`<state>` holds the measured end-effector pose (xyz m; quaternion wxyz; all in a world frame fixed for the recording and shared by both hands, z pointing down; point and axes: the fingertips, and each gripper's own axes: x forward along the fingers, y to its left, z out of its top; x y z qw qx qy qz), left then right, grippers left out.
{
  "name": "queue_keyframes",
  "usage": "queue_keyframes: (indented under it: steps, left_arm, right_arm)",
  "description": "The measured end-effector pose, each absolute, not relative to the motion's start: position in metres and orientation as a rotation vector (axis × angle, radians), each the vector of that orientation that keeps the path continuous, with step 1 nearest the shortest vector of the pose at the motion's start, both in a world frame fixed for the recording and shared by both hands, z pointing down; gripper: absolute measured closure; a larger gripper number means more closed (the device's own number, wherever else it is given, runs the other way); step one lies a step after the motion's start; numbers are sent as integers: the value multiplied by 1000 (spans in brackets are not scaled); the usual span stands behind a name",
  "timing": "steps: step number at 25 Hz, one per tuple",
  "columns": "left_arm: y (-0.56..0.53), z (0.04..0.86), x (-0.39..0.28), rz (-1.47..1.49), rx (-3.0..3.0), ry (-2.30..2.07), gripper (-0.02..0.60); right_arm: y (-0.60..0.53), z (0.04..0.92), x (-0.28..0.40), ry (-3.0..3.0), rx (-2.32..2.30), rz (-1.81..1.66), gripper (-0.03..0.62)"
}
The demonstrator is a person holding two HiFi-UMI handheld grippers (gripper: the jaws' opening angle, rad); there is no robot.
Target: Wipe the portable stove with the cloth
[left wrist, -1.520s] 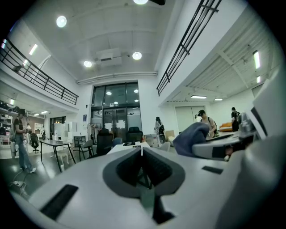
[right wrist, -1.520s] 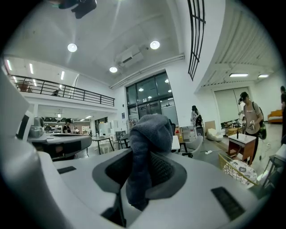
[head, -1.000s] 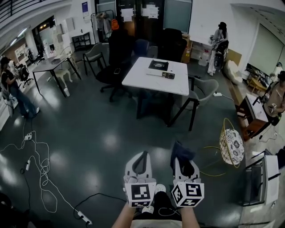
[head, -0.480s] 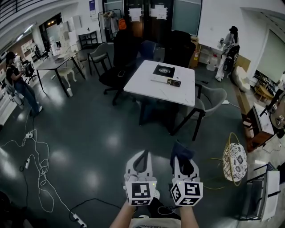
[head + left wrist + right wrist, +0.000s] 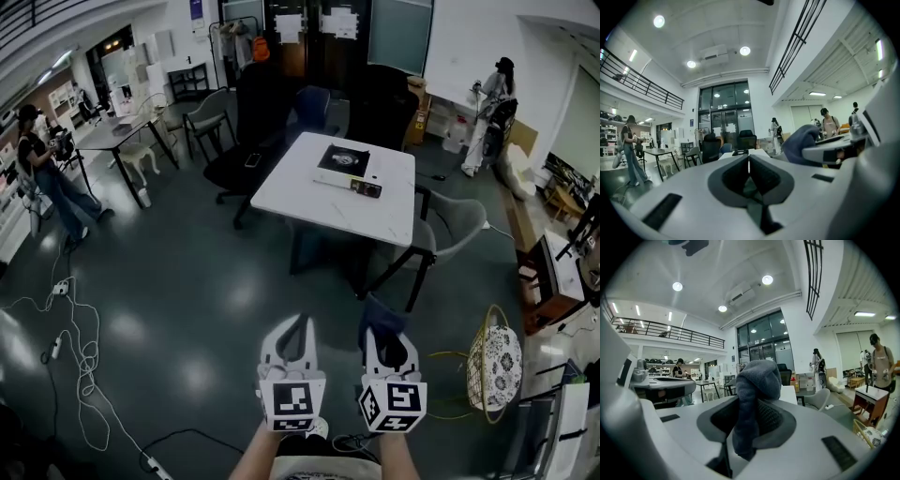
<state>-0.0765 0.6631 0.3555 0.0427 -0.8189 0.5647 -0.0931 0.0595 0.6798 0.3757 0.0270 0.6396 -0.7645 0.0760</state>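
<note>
A black portable stove (image 5: 343, 159) lies on the far part of a white table (image 5: 309, 192), well ahead of both grippers. My right gripper (image 5: 383, 329) is shut on a dark blue-grey cloth (image 5: 754, 399), which bunches up above its jaws (image 5: 382, 317). My left gripper (image 5: 298, 326) is shut with nothing between its jaws; in the left gripper view its tips (image 5: 748, 158) meet, and the cloth (image 5: 801, 140) shows off to the right. Both grippers hang side by side over the dark floor, near the person's body.
Grey chairs (image 5: 448, 225) and black office chairs (image 5: 253, 122) surround the table. A small dark box (image 5: 366, 188) lies beside the stove. A patterned basket (image 5: 492, 361) stands at right, white cables (image 5: 80, 352) trail at left. People stand at far left (image 5: 42, 159) and back right (image 5: 492, 103).
The view has advanced toward the table, which sits lower and larger in the head view. Both grippers keep their pose and the cloth stays held.
</note>
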Motion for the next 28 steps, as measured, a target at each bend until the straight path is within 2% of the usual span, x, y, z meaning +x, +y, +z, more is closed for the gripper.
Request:
queue_keyframes:
  steps: [12, 28]
  left_arm:
    - [583, 369, -71, -334, -2522, 1759, 561]
    - [407, 342, -90, -289, -2560, 1625, 560]
  right_arm:
    - [601, 388, 63, -2363, 1938, 294, 493]
    - [434, 367, 41, -2300, 2068, 281, 493]
